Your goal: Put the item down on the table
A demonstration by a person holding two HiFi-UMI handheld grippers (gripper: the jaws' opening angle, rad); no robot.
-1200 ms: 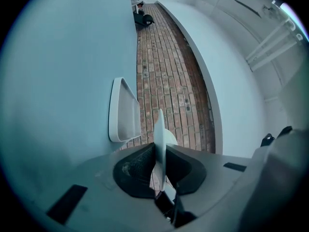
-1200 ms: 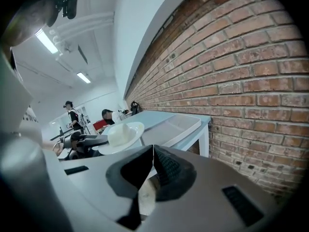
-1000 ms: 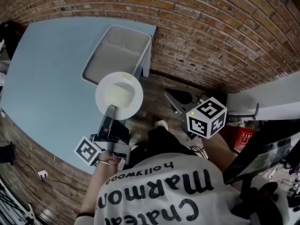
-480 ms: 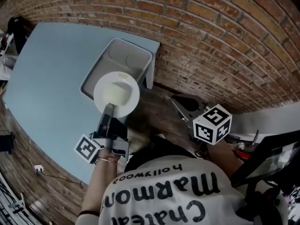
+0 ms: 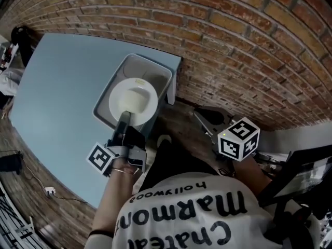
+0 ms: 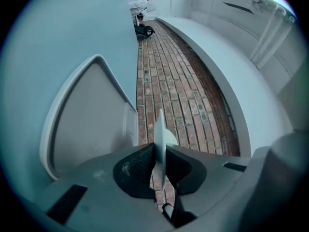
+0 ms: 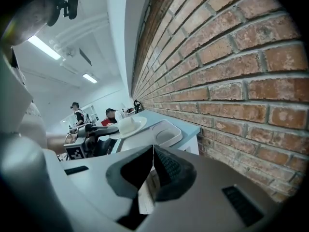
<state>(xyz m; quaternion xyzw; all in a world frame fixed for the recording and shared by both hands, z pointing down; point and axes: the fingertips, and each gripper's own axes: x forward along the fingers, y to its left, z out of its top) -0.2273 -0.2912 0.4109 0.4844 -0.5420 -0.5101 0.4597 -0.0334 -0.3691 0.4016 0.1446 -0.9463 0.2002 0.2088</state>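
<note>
A white plate [image 5: 134, 100] is pinched by its near rim in my left gripper [image 5: 124, 119], which is shut on it. The plate hangs over a grey tray [image 5: 155, 66] that lies at the right corner of the light blue table [image 5: 62, 82]. In the left gripper view the plate [image 6: 160, 129] shows edge-on between the jaws of the left gripper [image 6: 158, 151], with the tray [image 6: 87, 124] to the left. My right gripper [image 5: 203, 117] stays off the table over the brick floor. Seen in its own view, the right gripper [image 7: 152, 153] is shut and holds nothing.
The table's right edge [image 5: 174, 84] drops to the brick floor [image 5: 233, 45] beside the tray. A white counter [image 5: 306, 123] stands at the right. People [image 7: 77, 112] are far off in the right gripper view. A black bag [image 6: 144, 31] lies on the floor beyond the table.
My left gripper has carried the plate forward from the table's edge to over the grey tray. The right gripper has barely moved.
</note>
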